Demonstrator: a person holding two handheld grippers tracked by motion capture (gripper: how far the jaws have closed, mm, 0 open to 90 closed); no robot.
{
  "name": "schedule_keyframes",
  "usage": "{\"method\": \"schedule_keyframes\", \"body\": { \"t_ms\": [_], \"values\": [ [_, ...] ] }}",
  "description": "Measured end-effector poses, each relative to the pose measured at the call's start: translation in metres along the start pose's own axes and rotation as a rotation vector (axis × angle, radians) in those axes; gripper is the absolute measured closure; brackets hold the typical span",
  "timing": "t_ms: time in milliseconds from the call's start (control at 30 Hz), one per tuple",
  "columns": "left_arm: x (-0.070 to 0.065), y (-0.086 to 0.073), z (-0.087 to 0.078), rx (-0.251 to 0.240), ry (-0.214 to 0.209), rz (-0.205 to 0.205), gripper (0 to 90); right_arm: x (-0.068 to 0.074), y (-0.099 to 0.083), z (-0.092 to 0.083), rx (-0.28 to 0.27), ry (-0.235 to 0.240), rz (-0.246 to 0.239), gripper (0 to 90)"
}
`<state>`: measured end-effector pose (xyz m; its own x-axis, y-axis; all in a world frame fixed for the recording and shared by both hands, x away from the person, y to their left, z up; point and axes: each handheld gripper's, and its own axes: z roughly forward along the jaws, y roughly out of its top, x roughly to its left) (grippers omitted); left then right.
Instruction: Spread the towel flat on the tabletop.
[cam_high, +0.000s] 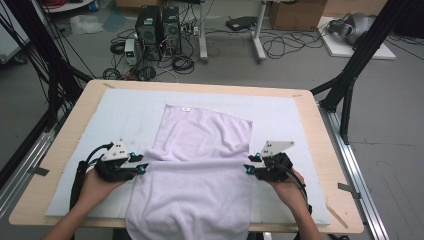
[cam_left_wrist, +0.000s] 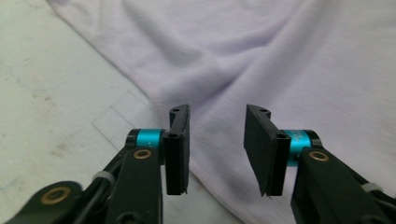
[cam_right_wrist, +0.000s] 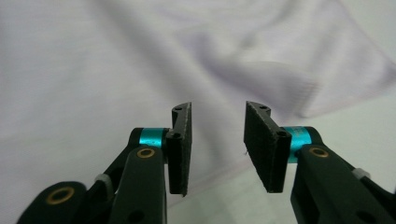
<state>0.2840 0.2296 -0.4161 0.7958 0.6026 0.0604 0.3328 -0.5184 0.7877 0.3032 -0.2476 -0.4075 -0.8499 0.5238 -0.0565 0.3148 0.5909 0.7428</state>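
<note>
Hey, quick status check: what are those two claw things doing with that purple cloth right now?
Left gripper and right gripper: jaws open, holding nothing. Lilac towel folded once on the white mat, hanging over the near edge. Nothing in the way.

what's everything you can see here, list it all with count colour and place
towel: 1, pale lilac, middle of mat, near part folded over, near edge hanging off table
mat: 1, pale blue-white, covering table top
table: 1, light wood, centre
computer towers: 2, black, floor beyond table
cables: many, black, floor behind
cardboard box: 1, brown, far floor
left gripper: 1, black, jaws open at towel's left edge
right gripper: 1, black, jaws open at towel's right edge
hands: 2, near edge
</note>
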Motion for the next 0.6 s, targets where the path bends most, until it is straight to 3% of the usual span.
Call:
{"method": "schedule_keyframes", "body": {
  "t_ms": [67, 233, 300, 367, 400, 433, 500, 533, 600],
  "values": [
    [-0.010, -0.006, -0.007, -0.002, -0.042, 0.006, 55.1, 0.016, -0.004, -0.002, -0.018, 0.035, -0.025, 53.9],
    [-0.041, -0.021, -0.011, 0.013, -0.188, 0.067, 50.9, 0.055, -0.015, 0.005, -0.021, 0.229, -0.072, 47.3],
    [-0.050, -0.026, -0.007, 0.045, -0.226, 0.121, 53.5, 0.066, -0.016, 0.010, 0.007, 0.262, -0.115, 49.1],
    [-0.055, -0.031, -0.002, 0.070, -0.253, 0.137, 61.2, 0.070, -0.018, 0.016, 0.029, 0.295, -0.118, 51.4],
    [-0.055, -0.032, -0.003, 0.056, -0.261, 0.141, 64.2, 0.071, -0.019, 0.020, 0.042, 0.325, -0.111, 55.4],
    [-0.055, -0.031, -0.004, 0.063, -0.277, 0.135, 74.7, 0.073, -0.019, 0.023, 0.070, 0.358, -0.118, 60.0],
    [-0.058, -0.031, -0.006, 0.078, -0.272, 0.157, 86.0, 0.076, -0.019, 0.023, 0.052, 0.337, -0.160, 81.1],
    [-0.060, -0.030, -0.007, 0.089, -0.271, 0.171, 87.4, 0.075, -0.019, 0.024, 0.066, 0.371, -0.154, 86.8],
    [-0.062, -0.030, -0.010, 0.100, -0.294, 0.180, 88.2, 0.076, -0.020, 0.023, 0.062, 0.370, -0.164, 88.2]
  ]
}}
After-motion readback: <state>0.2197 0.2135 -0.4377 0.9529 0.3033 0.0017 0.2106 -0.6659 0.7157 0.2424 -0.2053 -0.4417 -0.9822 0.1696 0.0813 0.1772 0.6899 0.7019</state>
